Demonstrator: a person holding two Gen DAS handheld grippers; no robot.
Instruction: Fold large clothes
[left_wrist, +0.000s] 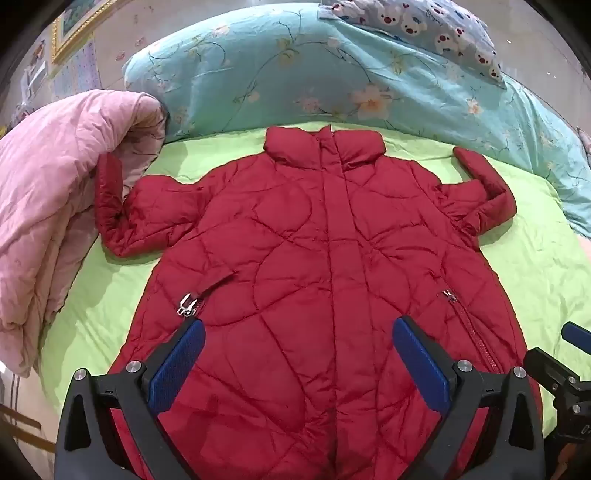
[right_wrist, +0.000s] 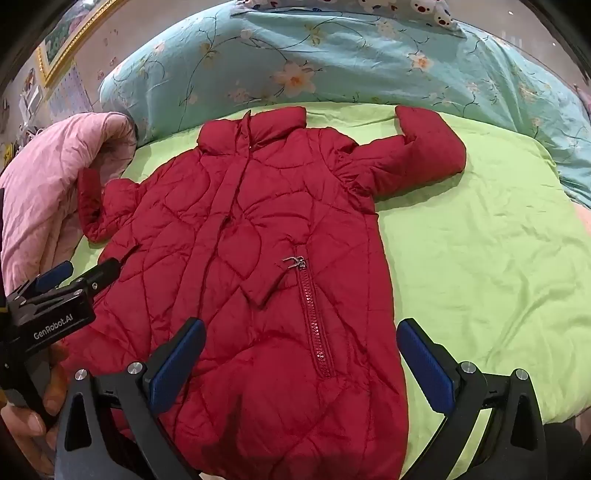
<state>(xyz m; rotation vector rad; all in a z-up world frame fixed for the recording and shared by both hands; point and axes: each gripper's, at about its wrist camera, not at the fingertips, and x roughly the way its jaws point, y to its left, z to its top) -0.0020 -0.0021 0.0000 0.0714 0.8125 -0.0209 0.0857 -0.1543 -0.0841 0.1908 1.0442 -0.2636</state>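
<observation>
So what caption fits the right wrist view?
Open right gripper above a red quilted jacket spread flat on a green sheet.

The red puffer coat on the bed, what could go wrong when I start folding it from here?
1. The red coat is puffy and slick-looking; folds may spring back open.
2. Its left sleeve leans up against the pink quilt, so the quilt may get dragged along.
3. The metal pocket zipper pulls could snag an open claw passing over them.
</observation>
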